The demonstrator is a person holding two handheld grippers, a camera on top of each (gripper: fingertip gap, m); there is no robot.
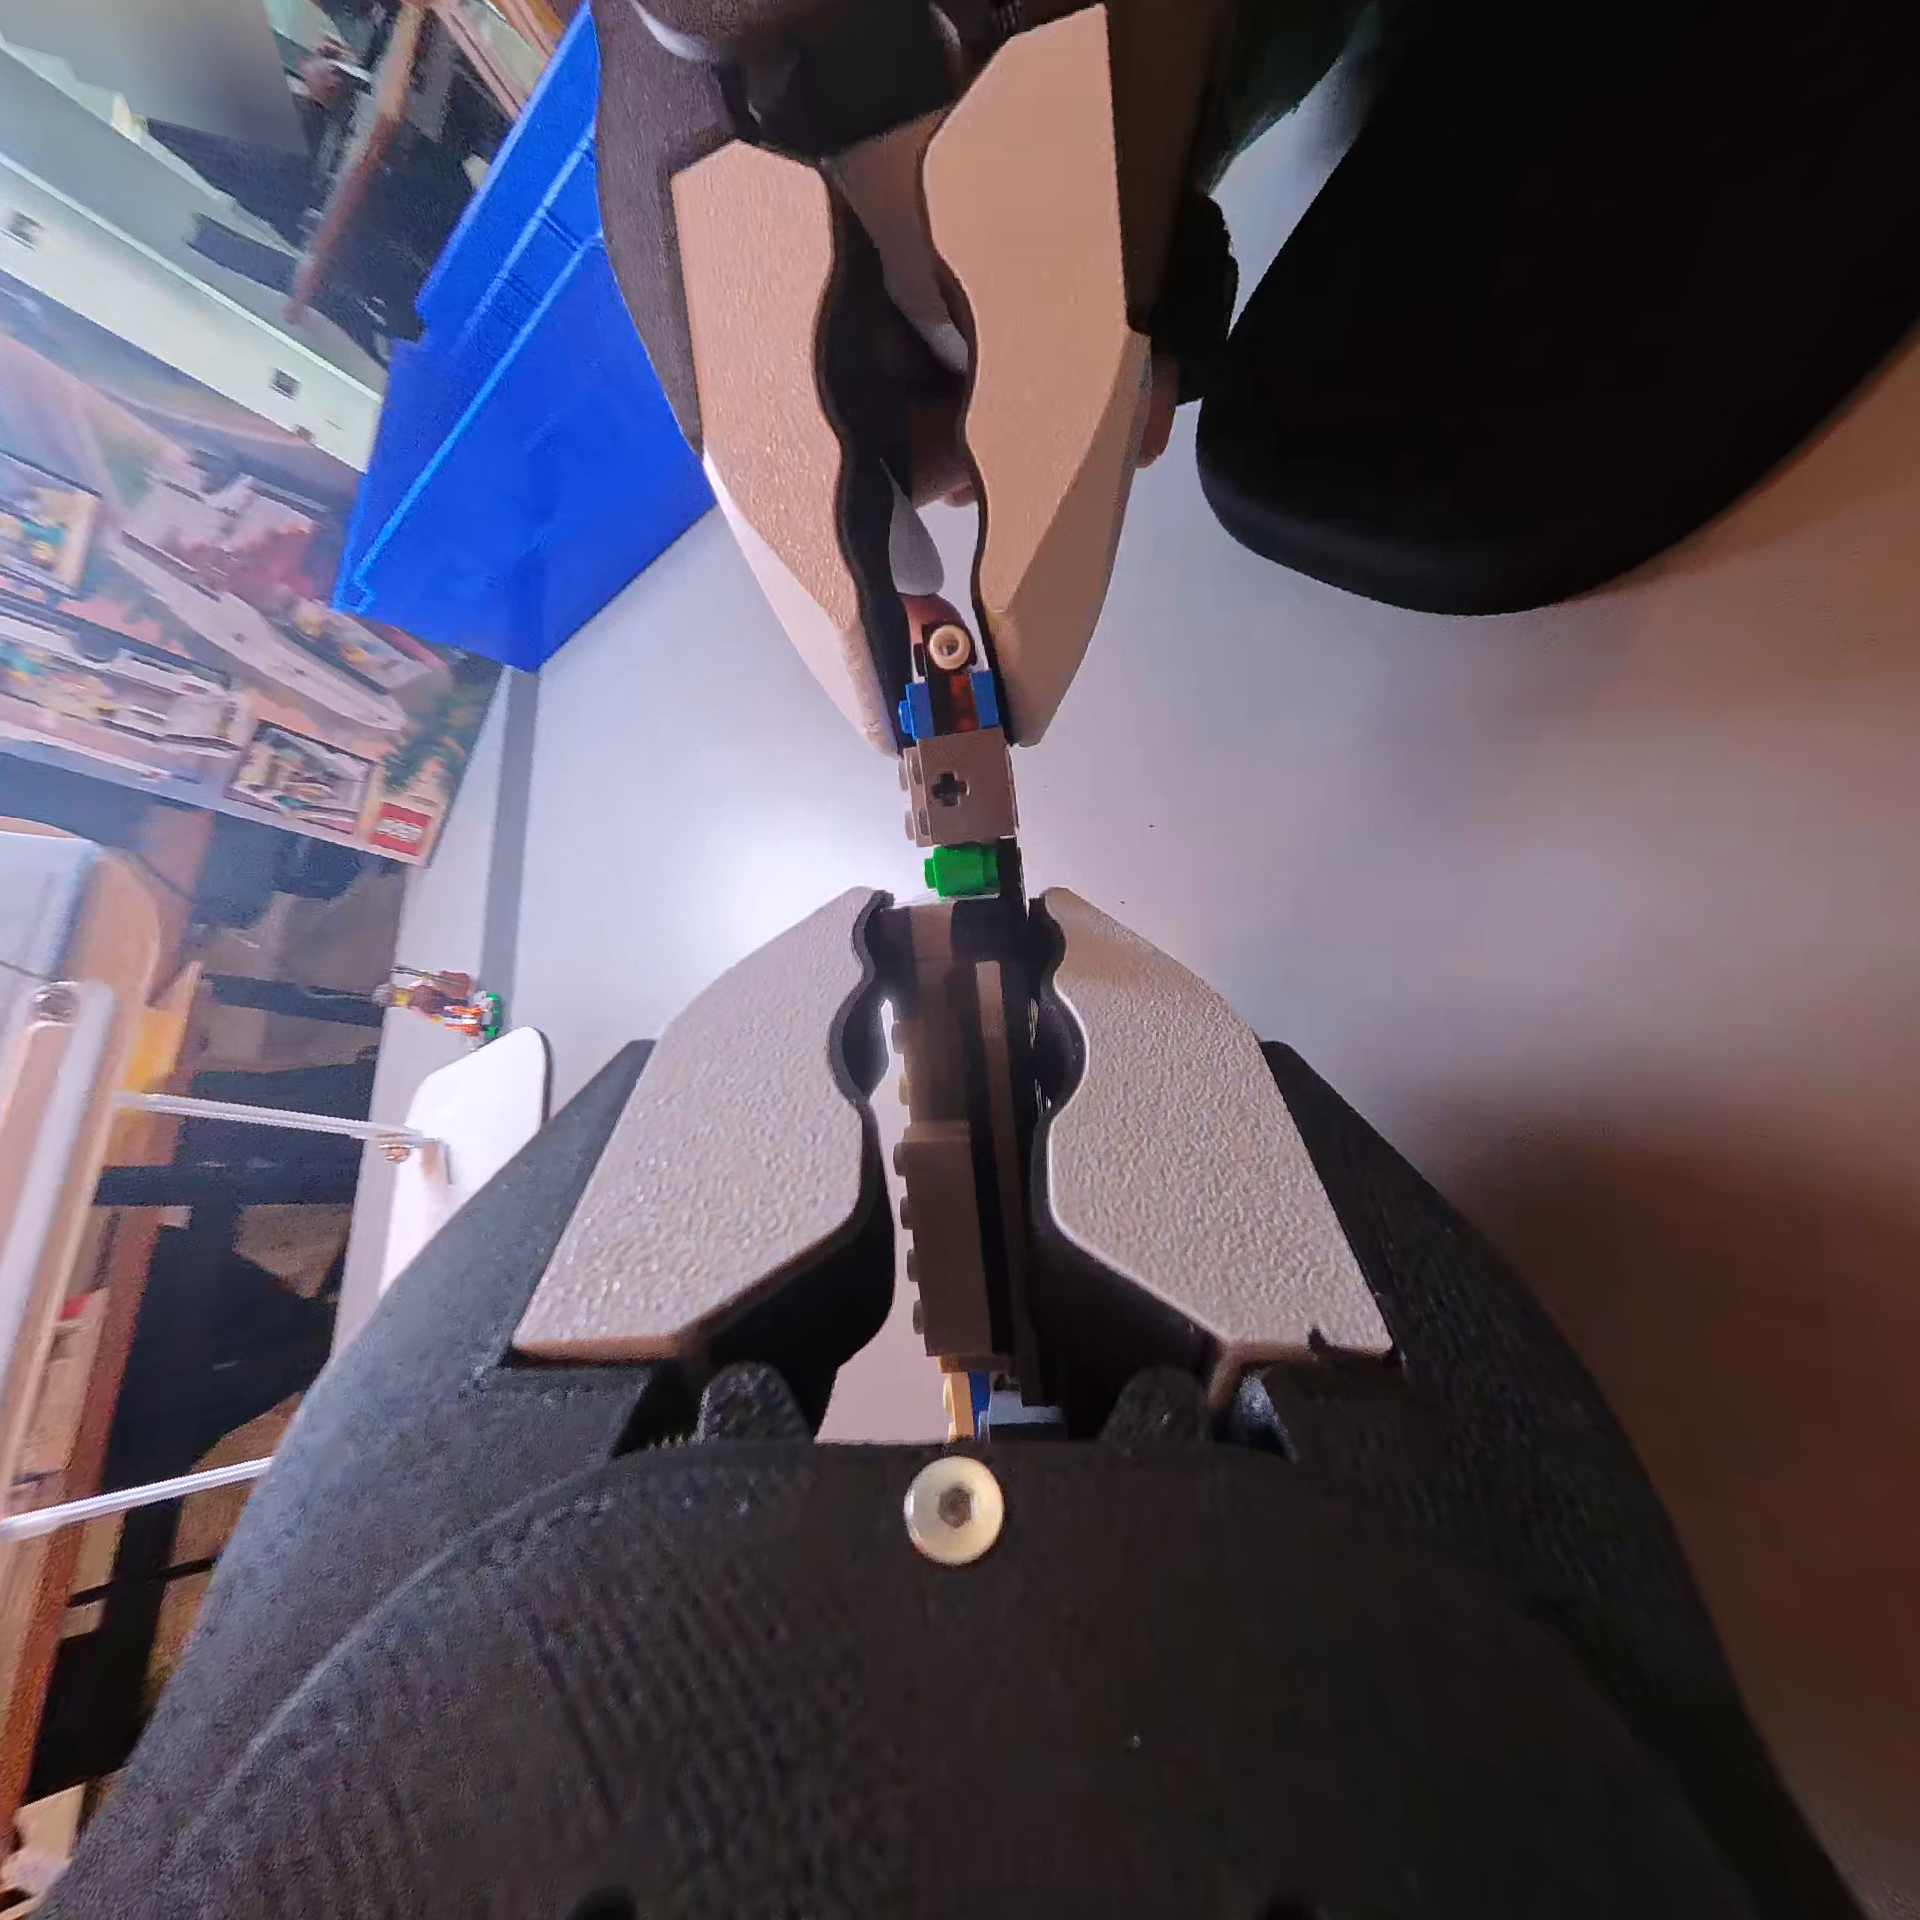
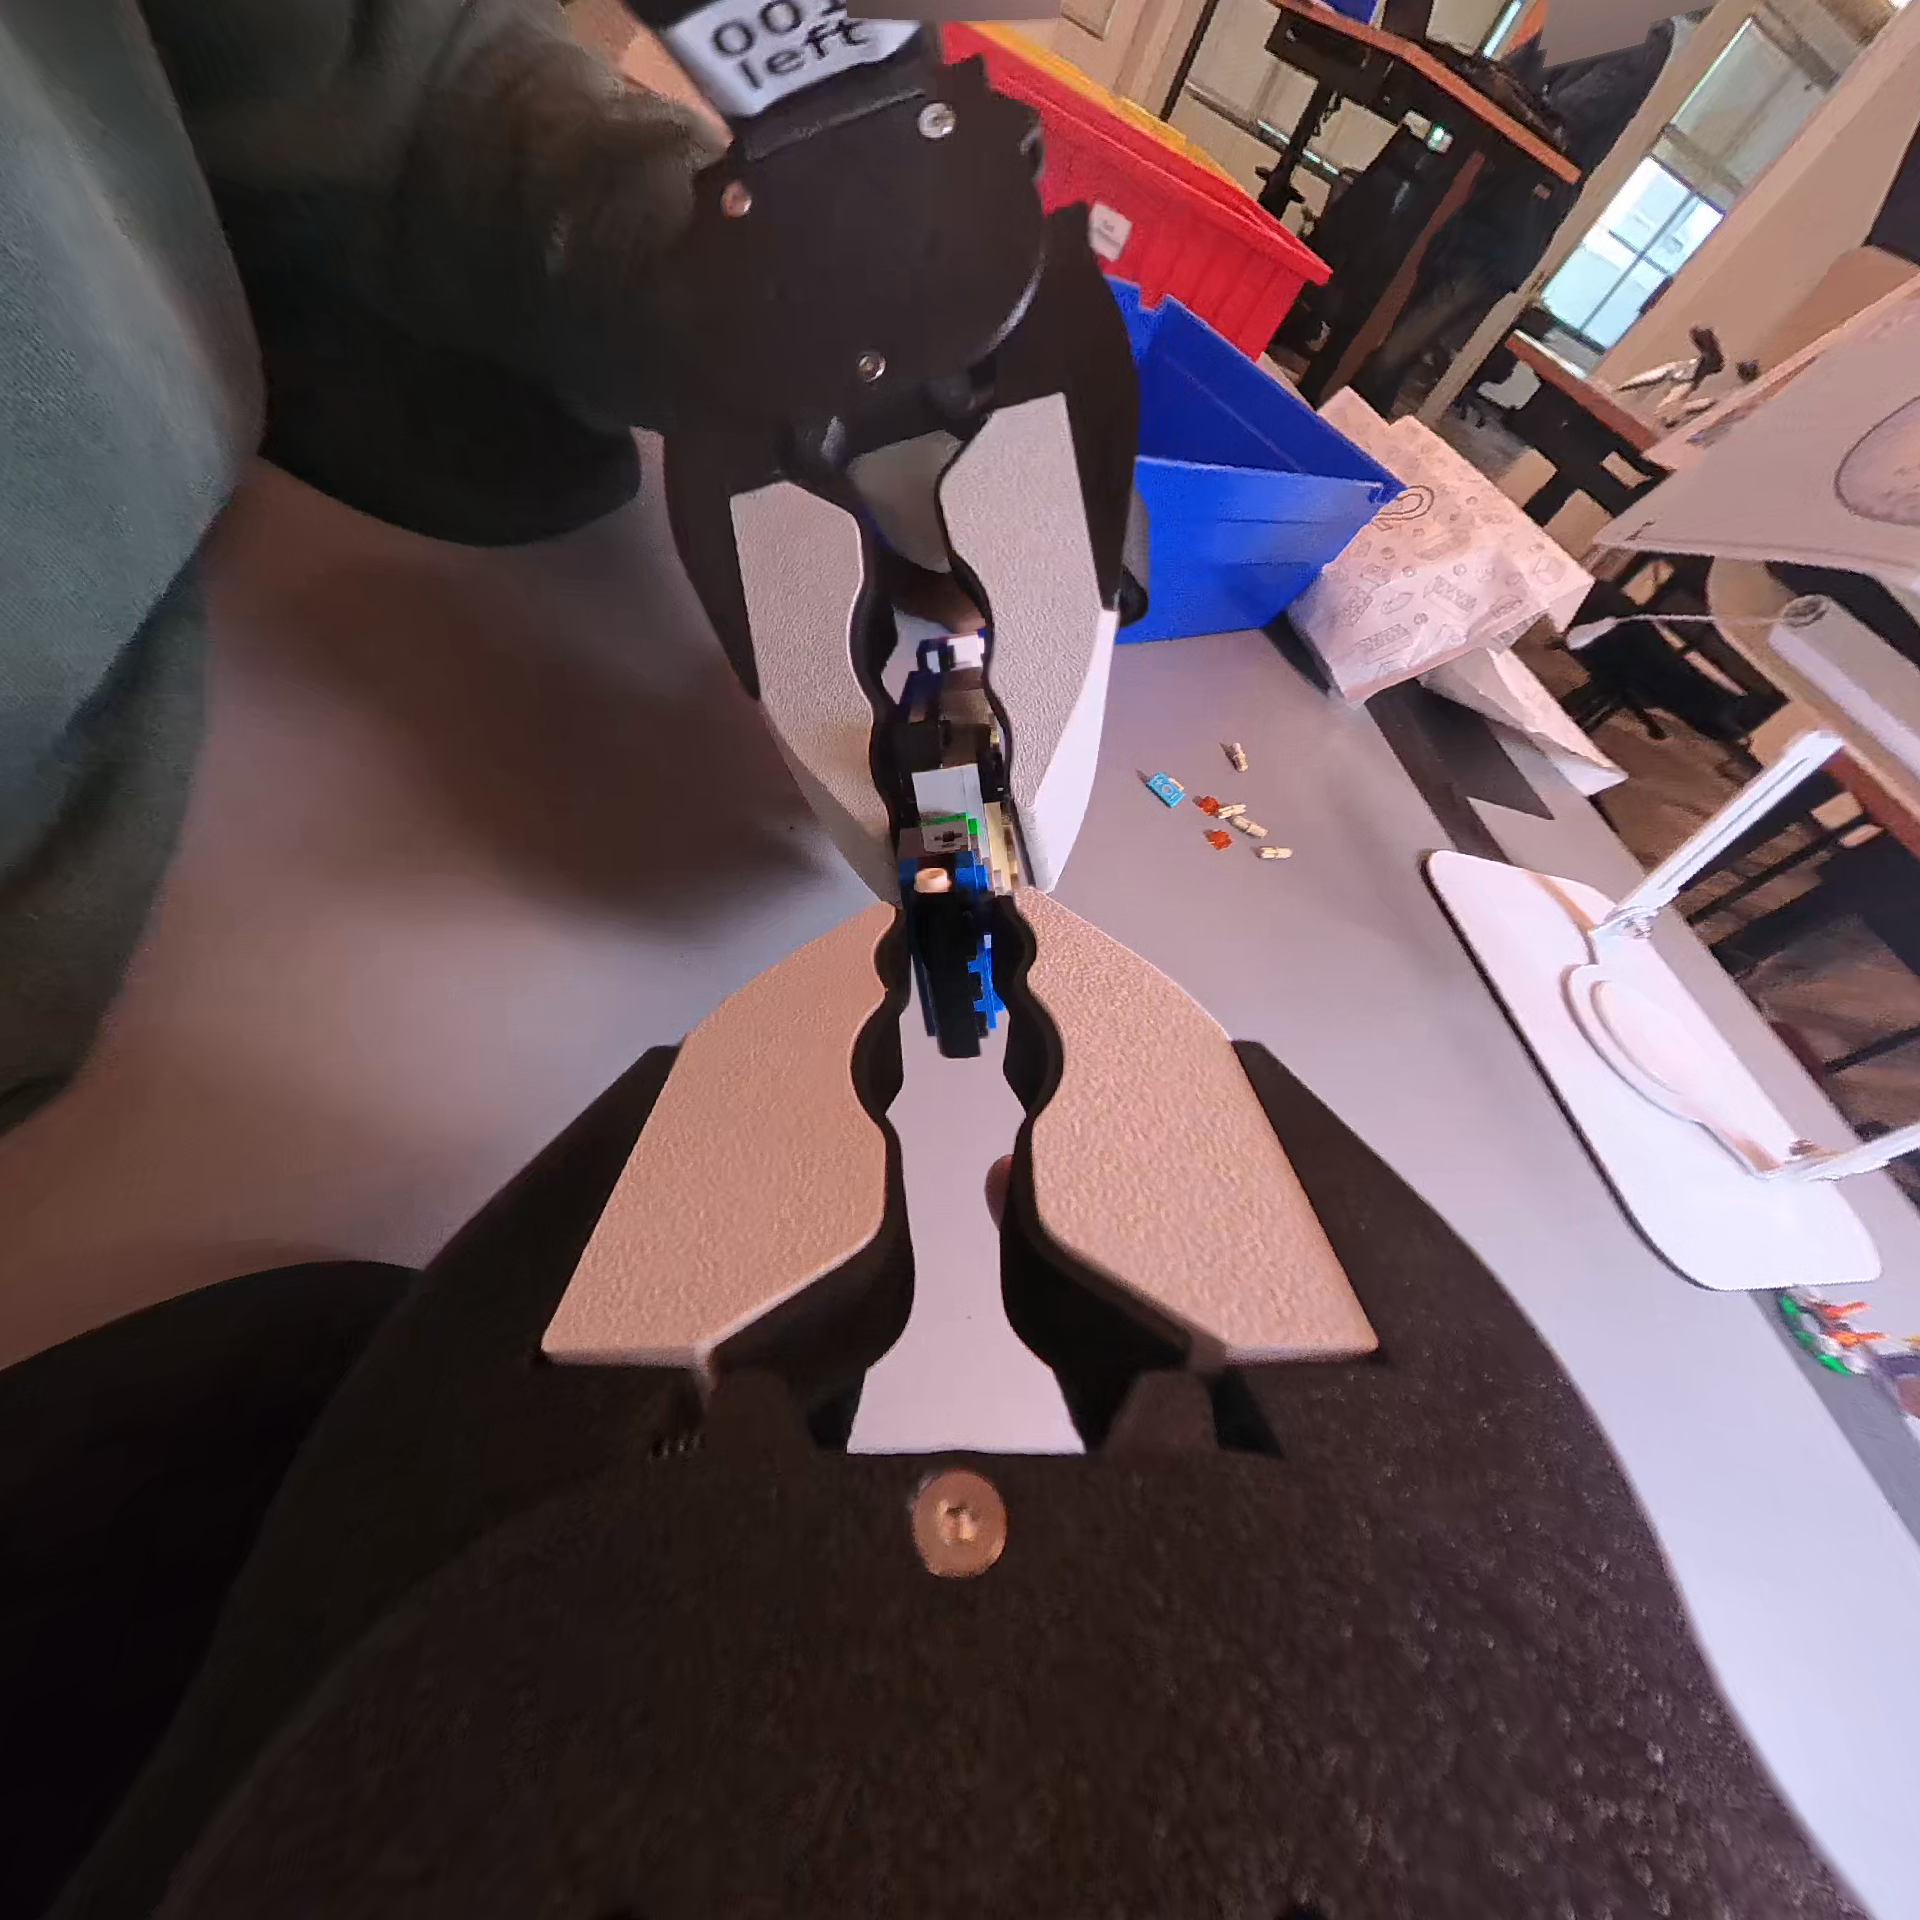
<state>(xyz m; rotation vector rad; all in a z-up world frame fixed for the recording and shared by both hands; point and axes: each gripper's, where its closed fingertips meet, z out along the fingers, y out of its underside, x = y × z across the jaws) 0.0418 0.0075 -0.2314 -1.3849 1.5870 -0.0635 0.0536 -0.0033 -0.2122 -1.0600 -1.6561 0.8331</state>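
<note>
The toy-brick assembly [image 1: 956, 810], grey, blue, black and green, hangs above the grey table [image 1: 1351, 831], clamped from opposite ends: the left gripper [image 1: 956, 914] pinches its grey-and-black end, the right gripper [image 2: 956, 914] its blue-and-black end. Loose small pieces [image 2: 1236, 816] lie nearby.

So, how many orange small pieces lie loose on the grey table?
2: one orange piece just right of the light blue tile, the other slightly nearer the camera. More may be hidden.
</note>
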